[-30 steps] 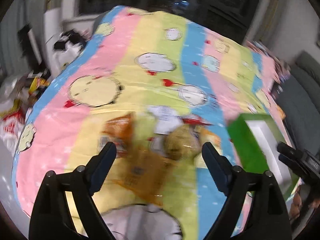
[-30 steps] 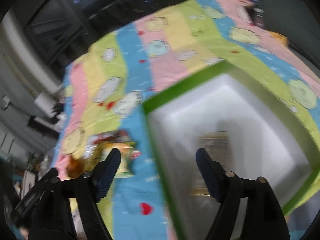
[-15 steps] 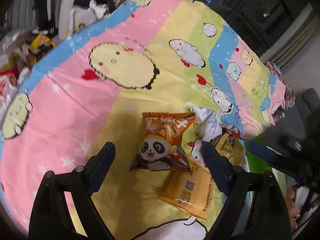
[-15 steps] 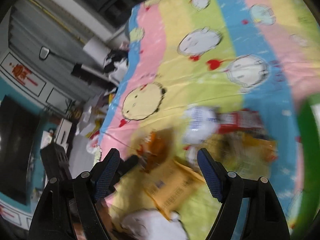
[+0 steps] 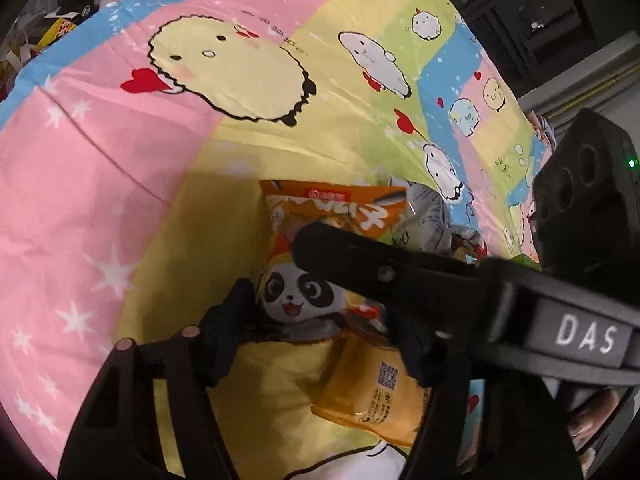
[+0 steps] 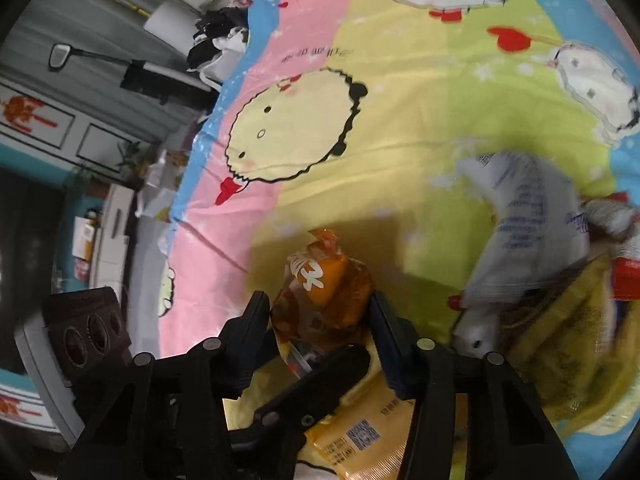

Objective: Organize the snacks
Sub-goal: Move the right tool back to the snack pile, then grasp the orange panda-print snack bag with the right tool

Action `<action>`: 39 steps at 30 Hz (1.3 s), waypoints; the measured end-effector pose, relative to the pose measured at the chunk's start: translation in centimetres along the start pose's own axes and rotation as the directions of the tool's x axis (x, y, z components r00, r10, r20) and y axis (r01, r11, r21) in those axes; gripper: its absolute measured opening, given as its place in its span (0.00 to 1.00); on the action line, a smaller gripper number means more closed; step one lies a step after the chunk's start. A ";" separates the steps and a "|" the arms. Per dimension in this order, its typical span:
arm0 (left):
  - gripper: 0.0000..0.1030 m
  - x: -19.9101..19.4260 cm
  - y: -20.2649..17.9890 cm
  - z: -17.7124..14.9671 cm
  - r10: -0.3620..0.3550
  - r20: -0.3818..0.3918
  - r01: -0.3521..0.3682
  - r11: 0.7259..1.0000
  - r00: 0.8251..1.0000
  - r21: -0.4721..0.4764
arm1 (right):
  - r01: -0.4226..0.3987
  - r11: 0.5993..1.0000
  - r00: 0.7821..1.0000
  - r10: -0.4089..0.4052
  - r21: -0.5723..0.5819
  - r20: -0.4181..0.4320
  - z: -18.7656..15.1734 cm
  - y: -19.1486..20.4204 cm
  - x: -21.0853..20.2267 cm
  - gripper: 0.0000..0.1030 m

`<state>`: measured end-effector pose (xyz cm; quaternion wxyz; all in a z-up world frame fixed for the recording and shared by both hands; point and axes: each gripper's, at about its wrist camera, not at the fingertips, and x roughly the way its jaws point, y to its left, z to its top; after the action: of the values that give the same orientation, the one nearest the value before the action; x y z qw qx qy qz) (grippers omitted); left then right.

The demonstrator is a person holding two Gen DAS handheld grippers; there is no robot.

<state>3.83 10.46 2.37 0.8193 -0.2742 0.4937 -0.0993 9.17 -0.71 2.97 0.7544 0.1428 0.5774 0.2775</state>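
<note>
Right wrist: panda snack bag point(image 6: 324, 296) between hand-held gripper point(image 6: 320, 320)

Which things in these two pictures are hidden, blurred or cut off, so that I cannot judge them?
- Panda snack bag, left wrist view: its middle is covered by the right gripper's finger crossing it.
- White packet, right wrist view: blurred, print unreadable.
- Yellow packet, right wrist view: its upper end lies under the gripper fingers.
- Red packet, right wrist view: cut off by the picture's edge.
- Both views: whether the closing jaws already press the panda snack bag is unclear.
</note>
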 end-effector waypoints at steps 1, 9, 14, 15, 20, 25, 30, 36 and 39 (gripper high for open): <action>0.58 -0.2 -0.2 -0.1 -0.001 0.002 0.001 1.000 1.000 0.003 | -0.002 1.000 1.000 0.002 -0.005 0.005 -0.1 0.0 -0.1 0.51; 0.52 -4.0 -4.4 -2.4 -0.014 0.117 -0.006 0.985 0.993 0.172 | -0.003 0.998 0.991 0.012 -0.067 0.133 -3.0 1.3 -4.9 0.49; 0.51 -5.4 -6.9 -4.7 -0.060 0.165 0.016 0.966 0.984 0.256 | 0.009 0.998 0.978 0.003 -0.055 0.211 -5.1 0.9 -8.2 0.49; 0.51 -5.3 -7.4 -5.0 -0.066 0.170 0.018 0.963 0.983 0.267 | 0.023 0.999 0.972 -0.011 -0.049 0.233 -5.7 0.7 -9.0 0.49; 0.50 -3.7 -9.8 -5.9 -0.081 0.146 0.030 0.945 0.986 0.326 | 0.051 0.999 0.957 -0.047 -0.004 0.285 -7.5 -0.9 -10.7 0.49; 0.50 -2.6 -10.7 -6.6 -0.092 0.121 0.044 0.935 0.988 0.352 | 0.050 0.998 0.949 -0.057 0.031 0.309 -8.5 -2.2 -11.1 0.49; 0.49 -1.8 -11.3 -7.2 -0.100 0.104 0.056 0.930 0.990 0.364 | 0.056 0.997 0.947 -0.072 0.060 0.314 -9.2 -3.4 -11.6 0.49; 0.49 -1.1 -11.9 -7.8 -0.115 0.085 0.076 0.926 0.990 0.371 | 0.075 0.994 0.944 -0.095 0.077 0.316 -9.8 -4.2 -12.0 0.49; 0.47 -1.0 -12.1 -8.0 -0.119 0.080 0.080 0.922 0.990 0.378 | 0.080 0.993 0.942 -0.103 0.083 0.320 -10.1 -4.5 -12.2 0.49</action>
<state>-2.27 -2.01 6.84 0.8745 -0.1423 0.4088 -0.2189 -1.48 -12.49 7.25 0.8456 0.1852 0.4612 0.1949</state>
